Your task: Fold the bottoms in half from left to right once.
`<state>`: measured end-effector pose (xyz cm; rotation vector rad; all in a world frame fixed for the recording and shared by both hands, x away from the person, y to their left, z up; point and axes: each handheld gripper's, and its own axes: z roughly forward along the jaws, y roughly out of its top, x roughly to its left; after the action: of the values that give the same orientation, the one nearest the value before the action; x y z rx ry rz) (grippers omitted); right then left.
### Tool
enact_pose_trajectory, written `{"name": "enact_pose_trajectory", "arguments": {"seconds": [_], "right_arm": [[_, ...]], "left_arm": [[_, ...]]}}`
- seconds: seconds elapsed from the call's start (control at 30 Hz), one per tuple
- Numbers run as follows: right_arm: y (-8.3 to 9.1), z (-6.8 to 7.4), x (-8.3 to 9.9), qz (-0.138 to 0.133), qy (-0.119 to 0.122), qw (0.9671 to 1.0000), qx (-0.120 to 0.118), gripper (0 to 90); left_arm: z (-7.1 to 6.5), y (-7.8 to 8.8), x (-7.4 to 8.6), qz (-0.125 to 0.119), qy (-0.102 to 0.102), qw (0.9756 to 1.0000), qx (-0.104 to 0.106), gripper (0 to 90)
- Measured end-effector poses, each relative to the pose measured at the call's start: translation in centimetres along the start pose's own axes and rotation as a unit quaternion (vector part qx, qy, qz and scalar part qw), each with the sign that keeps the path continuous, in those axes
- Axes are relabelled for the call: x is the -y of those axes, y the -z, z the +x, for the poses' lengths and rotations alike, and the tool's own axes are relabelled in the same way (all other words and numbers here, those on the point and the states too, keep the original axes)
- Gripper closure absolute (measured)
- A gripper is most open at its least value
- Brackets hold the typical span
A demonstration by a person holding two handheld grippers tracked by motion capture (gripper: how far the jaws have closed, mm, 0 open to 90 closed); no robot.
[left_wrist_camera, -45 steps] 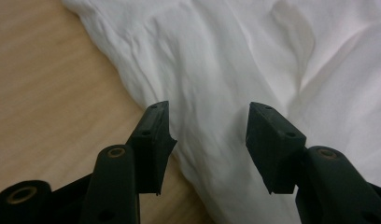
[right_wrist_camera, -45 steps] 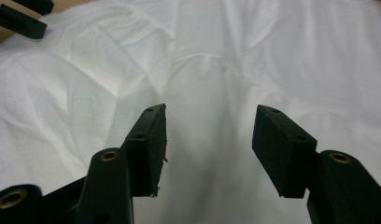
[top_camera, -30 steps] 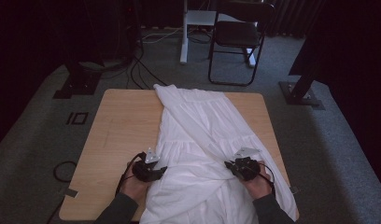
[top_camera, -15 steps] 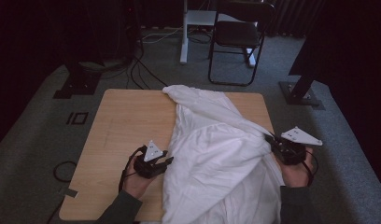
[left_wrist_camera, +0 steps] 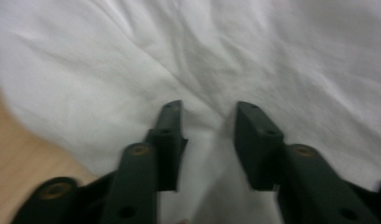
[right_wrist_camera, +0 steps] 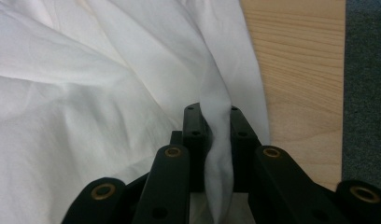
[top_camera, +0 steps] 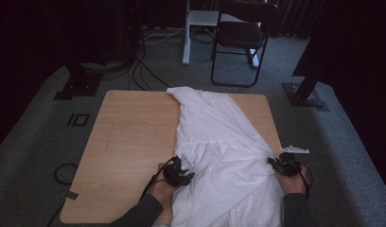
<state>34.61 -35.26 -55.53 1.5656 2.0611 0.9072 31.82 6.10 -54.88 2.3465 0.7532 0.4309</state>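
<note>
A white garment [top_camera: 219, 142] lies along the right half of the wooden table [top_camera: 129, 137], from the far edge down to the near edge. My left gripper [top_camera: 181, 174] rests at the cloth's left border near the front. In the left gripper view its jaws stand open [left_wrist_camera: 207, 116] over the white fabric [left_wrist_camera: 226, 56], with cloth lying in the gap. My right gripper [top_camera: 281, 165] is at the table's right edge. In the right gripper view it is shut [right_wrist_camera: 212, 116] on a raised fold of the garment [right_wrist_camera: 86, 93], beside bare wood [right_wrist_camera: 296, 70].
Grey carpet surrounds the table. A black folding chair [top_camera: 241, 35] and a white stand [top_camera: 186, 33] are beyond the far edge. Cables [top_camera: 139, 71] run on the floor, and black stand bases [top_camera: 73, 87] [top_camera: 304, 94] sit at both far corners.
The right gripper pulled the garment's edge out to the right, rose, then came down at the table's right edge. The cloth shifted right and spread. The left gripper moved slightly toward the cloth.
</note>
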Motion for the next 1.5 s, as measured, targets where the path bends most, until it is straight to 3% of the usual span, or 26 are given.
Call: {"name": "enact_pose_trajectory", "arguments": {"seconds": [0.03, 0.07, 0.13, 0.37, 0.57, 0.63, 0.73, 0.8, 0.93, 0.97, 1.13, 1.2, 1.3, 1.37, 1.4, 1.43, 1.5], "right_arm": [[0.0, 0.1, 0.0, 0.001, 0.002, 1.0000, 0.000, 80.8], [-0.1, 0.2, -0.1, 0.003, 0.002, 1.0000, -0.001, 80.9], [-0.2, 0.5, -0.2, 0.004, 0.001, 1.0000, -0.007, 81.5], [-2.4, 2.8, -2.3, 0.006, 0.012, 0.9993, -0.036, 81.2], [-4.4, 4.9, -4.3, 0.009, 0.037, 0.9978, -0.055, 79.9], [-5.9, 5.9, -5.6, 0.005, 0.042, 0.9973, -0.061, 77.3], [-6.8, 6.1, -6.6, 0.004, 0.036, 0.9974, -0.062, 75.4], [-7.6, 5.8, -7.6, 0.007, 0.034, 0.9982, -0.050, 68.3], [-7.7, 4.4, -7.9, 0.009, 0.013, 0.9982, -0.058, 60.8], [-7.6, 4.1, -7.8, 0.010, 0.004, 0.9982, -0.059, 59.3], [-4.8, 1.6, -6.1, -0.014, -0.028, 0.9988, -0.037, 57.4], [-3.9, 1.2, -5.9, -0.022, -0.036, 0.9987, -0.027, 56.9], [-2.5, 1.5, -6.4, -0.049, -0.037, 0.9977, -0.028, 53.4], [-2.1, 1.6, -6.6, -0.057, -0.039, 0.9973, -0.025, 53.3], [-1.3, 2.2, -7.5, -0.082, -0.044, 0.9951, -0.035, 52.0], [-1.3, 2.2, -7.5, -0.082, -0.044, 0.9951, -0.035, 52.0], [-1.3, 4.0, -8.8, -0.089, -0.019, 0.9939, -0.062, 51.9]], "left_arm": [[0.2, 0.0, -0.1, 0.004, 0.002, 1.0000, -0.005, 69.6], [0.3, 0.1, -0.1, 0.009, -0.003, 0.9997, -0.024, 75.3], [0.9, 0.0, -0.1, 0.015, -0.011, 0.9988, -0.046, 78.8], [6.1, 0.1, 0.6, 0.027, 0.031, 0.9945, -0.096, 85.2], [11.8, -0.1, 0.9, 0.052, 0.058, 0.9844, -0.158, 85.7], [13.6, -0.3, 0.9, 0.049, 0.087, 0.9808, -0.167, 85.8], [15.8, -0.7, 0.8, 0.034, 0.139, 0.9757, -0.166, 85.8], [16.0, -0.7, 0.8, 0.032, 0.145, 0.9754, -0.163, 85.7], [15.9, -0.4, 1.2, 0.026, 0.142, 0.9760, -0.163, 80.3], [15.9, 0.1, 1.9, 0.015, 0.154, 0.9758, -0.155, 80.3], [15.4, 1.9, 3.1, 0.011, 0.163, 0.9742, -0.156, 70.1], [15.0, 3.3, 3.5, -0.013, 0.170, 0.9750, -0.142, 64.5], [14.2, 5.2, 4.1, -0.042, 0.176, 0.9745, -0.133, 60.6], [13.8, 6.0, 4.4, -0.047, 0.177, 0.9747, -0.128, 59.4], [13.2, 6.9, 5.0, -0.053, 0.174, 0.9749, -0.128, 56.3], [13.2, 6.9, 5.0, -0.053, 0.174, 0.9749, -0.128, 55.3], [12.2, 7.7, 5.8, -0.057, 0.171, 0.9757, -0.125, 54.0]]}}
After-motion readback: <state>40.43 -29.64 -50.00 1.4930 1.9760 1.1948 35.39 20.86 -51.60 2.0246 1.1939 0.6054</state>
